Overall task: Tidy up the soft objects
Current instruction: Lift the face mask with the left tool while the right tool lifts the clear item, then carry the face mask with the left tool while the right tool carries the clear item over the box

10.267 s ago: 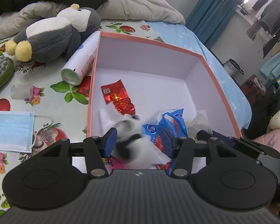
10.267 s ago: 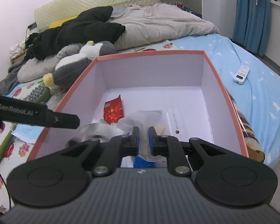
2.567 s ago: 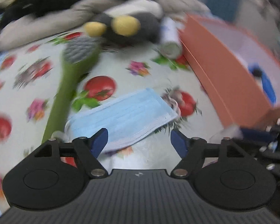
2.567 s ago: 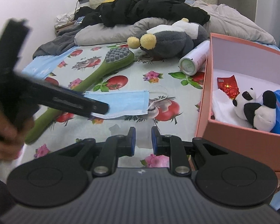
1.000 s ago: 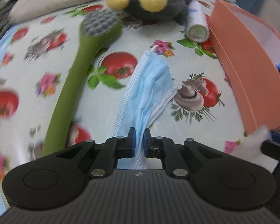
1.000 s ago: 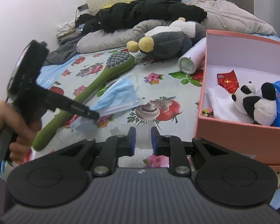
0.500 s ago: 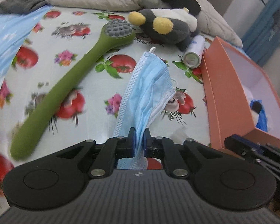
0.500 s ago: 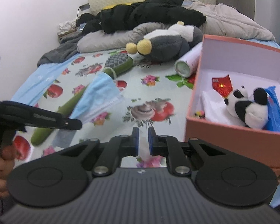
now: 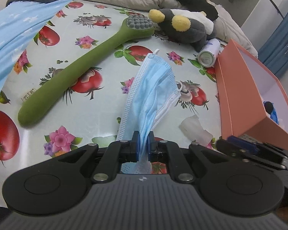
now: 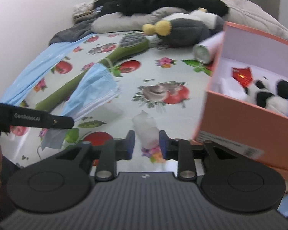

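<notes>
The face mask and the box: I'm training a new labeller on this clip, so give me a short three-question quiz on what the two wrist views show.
1. True or false: the left claw is shut on the face mask.
2. What lies between the right claw fingers? A) spray can B) crumpled white tissue C) green brush
3. Name the black-and-white toy inside the pink box.

Key: 1 true; 2 B, the fingers stand apart and do not press it; 3 the panda plush.

Green brush (image 9: 82, 65); spray can (image 9: 208, 54).
</notes>
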### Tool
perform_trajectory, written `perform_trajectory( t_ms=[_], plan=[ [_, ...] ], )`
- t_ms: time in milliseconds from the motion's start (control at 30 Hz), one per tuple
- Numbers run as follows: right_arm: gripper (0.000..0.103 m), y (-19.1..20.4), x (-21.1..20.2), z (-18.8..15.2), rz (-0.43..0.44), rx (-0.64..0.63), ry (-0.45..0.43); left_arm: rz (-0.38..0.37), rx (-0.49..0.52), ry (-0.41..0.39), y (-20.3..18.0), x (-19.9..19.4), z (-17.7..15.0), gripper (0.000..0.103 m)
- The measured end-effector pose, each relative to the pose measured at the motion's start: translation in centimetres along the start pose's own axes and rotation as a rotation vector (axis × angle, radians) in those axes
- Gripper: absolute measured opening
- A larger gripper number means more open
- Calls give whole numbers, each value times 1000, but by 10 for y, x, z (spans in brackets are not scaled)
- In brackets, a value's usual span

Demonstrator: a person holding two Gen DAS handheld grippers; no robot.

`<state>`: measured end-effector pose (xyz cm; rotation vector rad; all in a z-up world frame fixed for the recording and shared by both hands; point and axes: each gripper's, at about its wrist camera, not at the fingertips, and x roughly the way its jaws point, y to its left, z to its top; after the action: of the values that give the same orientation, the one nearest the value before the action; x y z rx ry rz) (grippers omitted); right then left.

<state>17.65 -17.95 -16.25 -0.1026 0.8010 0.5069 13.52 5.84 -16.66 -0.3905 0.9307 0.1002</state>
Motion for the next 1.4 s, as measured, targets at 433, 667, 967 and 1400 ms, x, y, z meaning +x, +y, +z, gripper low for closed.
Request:
perform_trajectory(
  t_ms=[433, 667, 967, 1400],
  plan=[
    [35, 16, 51, 1, -73, -220, 58, 4, -19, -4, 0, -6, -3, 9],
    [40, 25, 65, 0, -95, -346, 135, -13, -26, -16, -4, -13, -6, 9],
    [23, 12, 53, 9, -99, -222, 109, -28, -32, -35, -8, -30, -5, 9],
    [23, 9, -51, 42, -42, -34, -84, -56, -3, -122, -37, -86, 11, 10]
  ],
)
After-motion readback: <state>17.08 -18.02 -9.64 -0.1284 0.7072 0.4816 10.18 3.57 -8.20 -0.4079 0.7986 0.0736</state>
